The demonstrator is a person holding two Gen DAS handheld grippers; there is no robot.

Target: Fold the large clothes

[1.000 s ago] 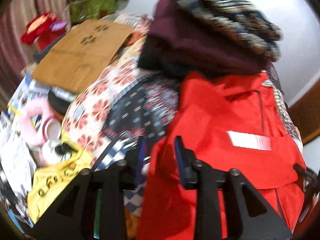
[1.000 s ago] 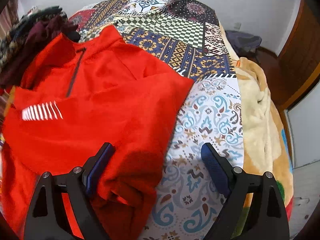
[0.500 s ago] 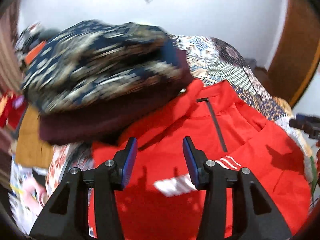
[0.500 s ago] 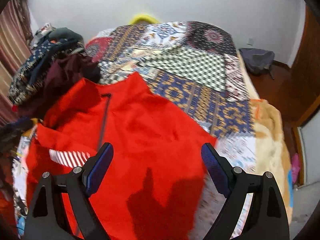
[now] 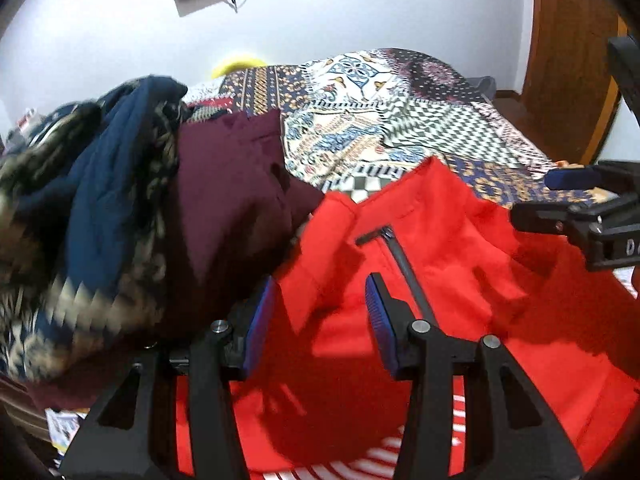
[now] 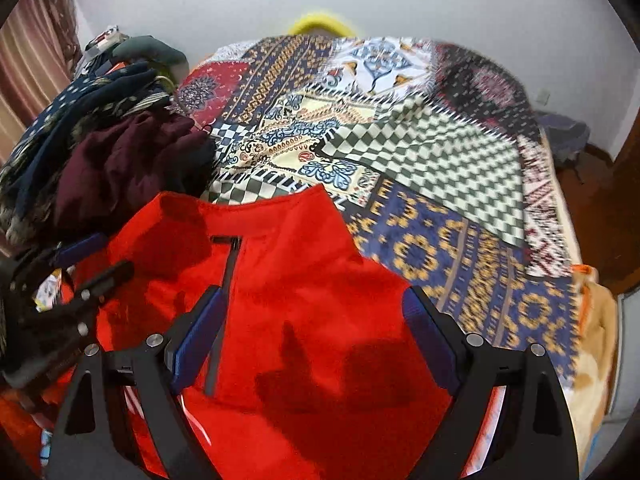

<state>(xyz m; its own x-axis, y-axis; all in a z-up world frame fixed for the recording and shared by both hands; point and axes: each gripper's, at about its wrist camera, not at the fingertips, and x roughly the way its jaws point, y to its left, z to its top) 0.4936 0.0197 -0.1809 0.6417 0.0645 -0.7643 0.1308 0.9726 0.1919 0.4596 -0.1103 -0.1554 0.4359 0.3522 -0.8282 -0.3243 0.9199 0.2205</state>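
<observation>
We held both tongs over a red zip-neck top (image 6: 288, 288) spread on a bed, its collar toward the far wall and its white-striped chest band at the near edge of the left wrist view. The left gripper (image 5: 318, 324) hung above the left shoulder and collar, jaws partly apart with nothing between them. The log showed them opening over the past second, though not over the last half of it. The right gripper (image 6: 312, 340) stood wide open over the chest, also empty.

By our judgement the step in hand was taking hold for a fold. To do it well, each set of tongs should pinch a single layer at the shoulder seams, level with one another, and clear of the dark zip (image 5: 404, 268), so that the fold line runs straight.

The top looked thin, smooth and slightly glossy, likely to slide and crease softly. Under it lay a patchwork bedspread (image 6: 420, 148) of checks, florals and blue-gold medallions, flat and matte. Just beside the collar, on the left, sat a heap of clothes: a maroon garment (image 5: 232, 200) under a navy patterned knit (image 5: 108, 184), bulky and rumpled.
</observation>
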